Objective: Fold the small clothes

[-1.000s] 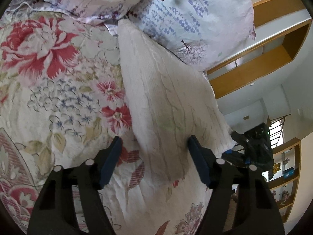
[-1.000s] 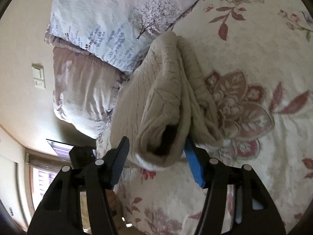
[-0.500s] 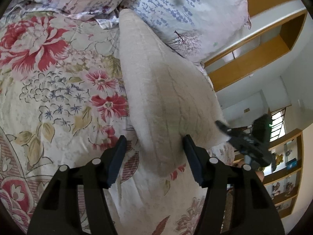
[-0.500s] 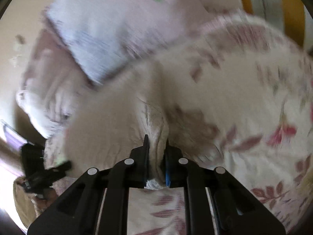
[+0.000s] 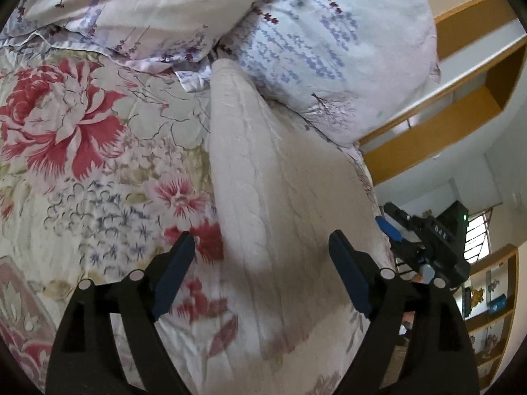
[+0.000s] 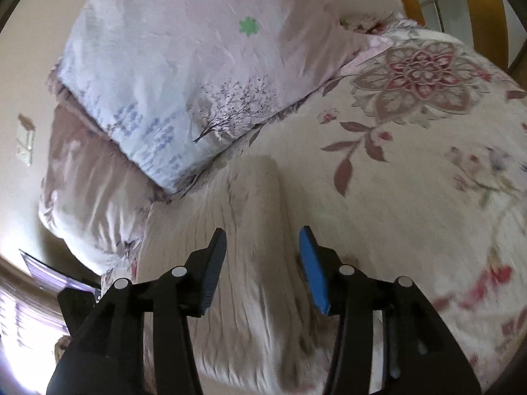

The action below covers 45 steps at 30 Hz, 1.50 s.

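A cream knitted garment point(image 5: 263, 177) lies folded lengthwise on the floral bedspread point(image 5: 82, 164), its far end against the pillows. My left gripper point(image 5: 260, 253) is open and empty, its jaws apart on either side of the garment's near part. My right gripper point(image 6: 262, 243) is open and empty above the same garment point(image 6: 250, 247), with a folded strip running between the jaws. The right gripper also shows in the left wrist view point(image 5: 392, 227), at the garment's right edge.
Two floral pillows point(image 5: 329, 42) point(image 6: 184, 65) lie at the head of the bed, touching the garment's far end. A wooden shelf unit point(image 5: 461, 105) stands beyond the bed. The bedspread point(image 6: 428, 164) stretches to the right of the garment.
My right gripper shut on the garment's folded edge half a second ago, then let go and now stands open. My left gripper has opened wider. The garment lies flatter.
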### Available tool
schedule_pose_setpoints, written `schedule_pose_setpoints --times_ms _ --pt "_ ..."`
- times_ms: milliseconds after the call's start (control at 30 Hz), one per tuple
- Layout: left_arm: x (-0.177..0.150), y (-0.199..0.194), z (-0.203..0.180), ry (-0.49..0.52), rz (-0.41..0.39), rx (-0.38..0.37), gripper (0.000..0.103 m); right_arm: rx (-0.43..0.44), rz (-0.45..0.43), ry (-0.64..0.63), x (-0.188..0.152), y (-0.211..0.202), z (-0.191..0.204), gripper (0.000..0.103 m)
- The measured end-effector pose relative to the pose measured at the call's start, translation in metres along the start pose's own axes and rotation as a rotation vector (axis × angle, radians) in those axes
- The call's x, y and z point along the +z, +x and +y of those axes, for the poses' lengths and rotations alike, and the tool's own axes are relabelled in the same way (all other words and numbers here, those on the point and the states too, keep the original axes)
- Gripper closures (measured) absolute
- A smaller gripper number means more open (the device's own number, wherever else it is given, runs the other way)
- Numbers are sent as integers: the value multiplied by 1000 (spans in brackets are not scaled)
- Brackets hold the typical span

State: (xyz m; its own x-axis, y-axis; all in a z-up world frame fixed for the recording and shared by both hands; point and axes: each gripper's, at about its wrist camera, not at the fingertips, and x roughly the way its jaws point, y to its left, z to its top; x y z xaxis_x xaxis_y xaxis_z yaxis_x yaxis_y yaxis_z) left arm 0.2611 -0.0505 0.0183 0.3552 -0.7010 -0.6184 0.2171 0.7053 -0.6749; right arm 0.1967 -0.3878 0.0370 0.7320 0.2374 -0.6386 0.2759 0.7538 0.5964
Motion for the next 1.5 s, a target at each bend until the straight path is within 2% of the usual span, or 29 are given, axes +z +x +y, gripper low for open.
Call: schedule_pose_setpoints --times_ms 167,233,267,300,333,367,400,467,567,633,733,800,933,1033,1100,1167,1267,1367,1433,1500 --pt "-2 8 9 -3 -9 -29 20 -50 36 11 15 28 -1 57" --pt "1 12 12 0 -15 -42 20 -50 54 5 15 38 -1 83" --pt "1 12 13 0 -18 -47 20 -36 65 -29 13 41 4 91" --pt "0 12 14 2 -22 -49 20 -45 39 -85 11 38 11 93" --pt "0 12 15 7 -26 -50 20 -56 -13 -166 9 30 22 94" --pt "-1 11 15 12 -29 -51 20 -56 -50 -196 8 24 27 94" --pt "-1 11 16 17 -31 -50 20 -59 -96 -211 8 16 29 94" --pt "-2 11 16 25 -28 -49 20 -95 -131 -189 13 13 25 94" --pt "-2 14 13 40 -25 -48 20 -228 -64 -165 13 37 11 94" --pt "-2 15 11 54 -28 -41 20 -245 -27 -145 7 50 5 94" --pt "-2 16 10 60 -30 -40 20 -250 -43 -146 7 43 8 89" --pt "-2 16 10 62 -33 -40 20 -242 -60 -141 5 32 10 76" --pt "-5 13 11 68 -33 -39 20 -162 -116 -204 -10 1 21 74" --pt "-8 11 10 79 -35 -30 19 -82 -102 -281 -26 -5 34 71" --pt "-8 10 9 87 -40 -20 18 -59 -72 -332 -37 -1 40 57" --pt "-7 11 8 92 -39 -17 18 -122 -4 -403 -53 17 40 55" --pt "-7 12 8 96 -35 -18 17 -186 -54 -503 -67 19 48 55" --pt "-6 12 10 96 -32 -21 16 -167 -26 -458 -61 14 45 53" --pt "-7 12 10 87 -26 -22 16 -130 -8 -399 -54 5 40 48" --pt "-6 12 10 74 -12 -18 16 -87 -10 -335 -48 -7 32 32"
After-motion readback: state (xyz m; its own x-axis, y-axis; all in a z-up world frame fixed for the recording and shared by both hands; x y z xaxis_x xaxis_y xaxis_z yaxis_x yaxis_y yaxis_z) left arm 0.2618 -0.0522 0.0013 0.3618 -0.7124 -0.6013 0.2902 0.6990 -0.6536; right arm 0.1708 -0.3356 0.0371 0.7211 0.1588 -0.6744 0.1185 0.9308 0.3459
